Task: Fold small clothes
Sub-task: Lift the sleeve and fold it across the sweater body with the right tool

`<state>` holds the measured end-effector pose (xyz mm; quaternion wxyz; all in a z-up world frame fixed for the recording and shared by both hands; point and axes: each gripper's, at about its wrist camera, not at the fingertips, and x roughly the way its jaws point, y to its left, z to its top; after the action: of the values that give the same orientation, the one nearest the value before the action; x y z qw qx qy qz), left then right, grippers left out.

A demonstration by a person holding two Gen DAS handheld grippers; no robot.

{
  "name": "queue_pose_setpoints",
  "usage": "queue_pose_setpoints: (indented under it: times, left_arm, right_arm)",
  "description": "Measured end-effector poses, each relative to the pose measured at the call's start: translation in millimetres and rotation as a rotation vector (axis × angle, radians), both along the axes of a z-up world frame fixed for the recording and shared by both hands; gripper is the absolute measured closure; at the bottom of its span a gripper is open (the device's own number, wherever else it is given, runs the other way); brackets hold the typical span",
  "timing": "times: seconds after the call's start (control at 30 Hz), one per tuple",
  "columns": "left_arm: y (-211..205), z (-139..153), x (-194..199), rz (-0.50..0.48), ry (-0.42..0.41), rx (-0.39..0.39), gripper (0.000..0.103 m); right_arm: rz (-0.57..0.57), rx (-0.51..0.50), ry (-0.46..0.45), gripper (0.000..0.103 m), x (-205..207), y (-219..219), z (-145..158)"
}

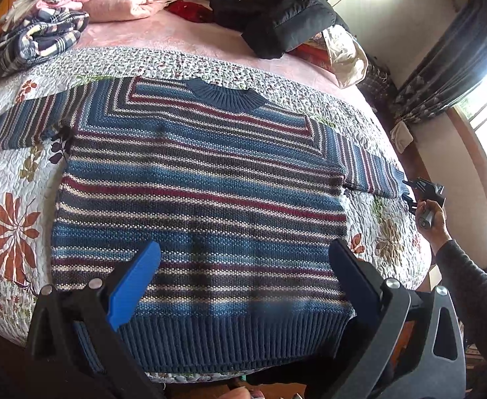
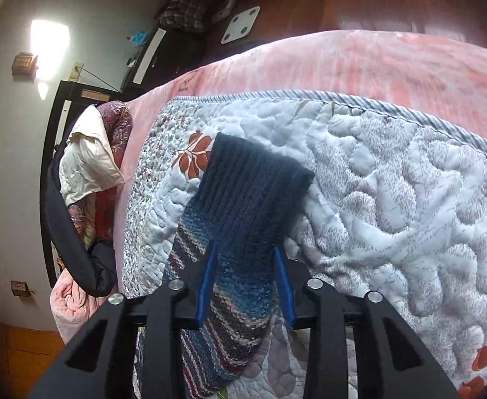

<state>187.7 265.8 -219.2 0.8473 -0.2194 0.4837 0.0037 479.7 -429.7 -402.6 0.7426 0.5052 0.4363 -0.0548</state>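
Only the left view shows the whole blue-and-maroon striped knitted sweater (image 1: 197, 199) flat beneath the wide left claw (image 1: 243, 279); right claw (image 2: 245, 282) — clamped on its navy ribbed cuff (image 2: 256, 186).

no legible txt, pink blanket (image 2: 360, 66) edge marks too blurry

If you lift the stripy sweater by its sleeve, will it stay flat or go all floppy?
Probably floppy: the striped sweater is soft knit, and its sleeve already bends between the right gripper fingers. It likely won't slip, since the yarn looks rough. The rest would probably drag over the quilt.
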Motion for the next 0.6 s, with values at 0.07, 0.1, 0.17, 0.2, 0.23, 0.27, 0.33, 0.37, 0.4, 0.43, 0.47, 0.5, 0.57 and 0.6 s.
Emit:
queue_pose_setpoints:
  times: [0.07,0.1,0.17,0.2,0.23,0.27,0.33,0.37,0.4,0.43,0.47,0.5,0.57,0.6]
  left_arm:
    - [6.1,-1.2,0.1,0.014,0.003,-0.022,0.003]
    - [8.9,-0.4,-0.2,0.019,0.001,-0.028,0.003]
    - [14.7,3.7,-1.2,0.027,-0.007,-0.023,0.003]
    - [17.6,6.1,-1.3,0.032,-0.012,-0.019,0.003]
    - [20.9,9.1,-2.4,0.035,-0.019,-0.021,0.003]
    - [24.7,12.0,-3.7,0.037,-0.028,-0.024,0.003]
    - [30.8,18.1,-6.4,0.041,-0.044,-0.023,0.003]
    - [34.4,20.2,-8.3,0.041,-0.05,-0.022,0.003]
    - [37.1,21.8,-9.6,0.039,-0.053,-0.023,0.003]
    - [40.2,22.8,-10.6,0.037,-0.054,-0.027,0.003]
    - [43.6,23.3,-11.7,0.034,-0.055,-0.031,0.003]
    - [46.7,24.2,-12.7,0.035,-0.059,-0.037,0.003]
    - [53.1,25.0,-14.7,0.034,-0.07,-0.049,0.003]
    - [56.7,25.2,-14.3,0.032,-0.073,-0.052,0.003]
  right_arm:
    - [0.022,-0.038,-0.02,0.086,-0.9,3.7,11.9]
    - [0.029,-0.057,-0.029,0.087,0.8,6.0,19.1]
    - [0.045,-0.103,-0.053,0.089,2.0,11.6,38.5]
    - [0.056,-0.125,-0.068,0.09,3.0,16.6,49.9]
    - [0.073,-0.153,-0.084,0.091,4.6,23.5,63.1]
    - [0.093,-0.178,-0.105,0.092,6.3,31.8,76.8]
    - [0.136,-0.229,-0.148,0.094,9.0,51.6,104.7]
    - [0.159,-0.251,-0.172,0.094,10.2,63.4,119.4]
    - [0.183,-0.27,-0.196,0.094,10.9,75.8,133.2]
    - [0.204,-0.288,-0.221,0.094,11.0,89.2,147.4]
    - [0.226,-0.302,-0.246,0.094,11.4,103.1,160.7]
    - [0.25,-0.318,-0.268,0.094,11.0,117.7,173.0]
    - [0.299,-0.346,-0.31,0.094,10.0,148.6,195.1]
    - [0.322,-0.36,-0.326,0.094,10.5,164.2,204.4]
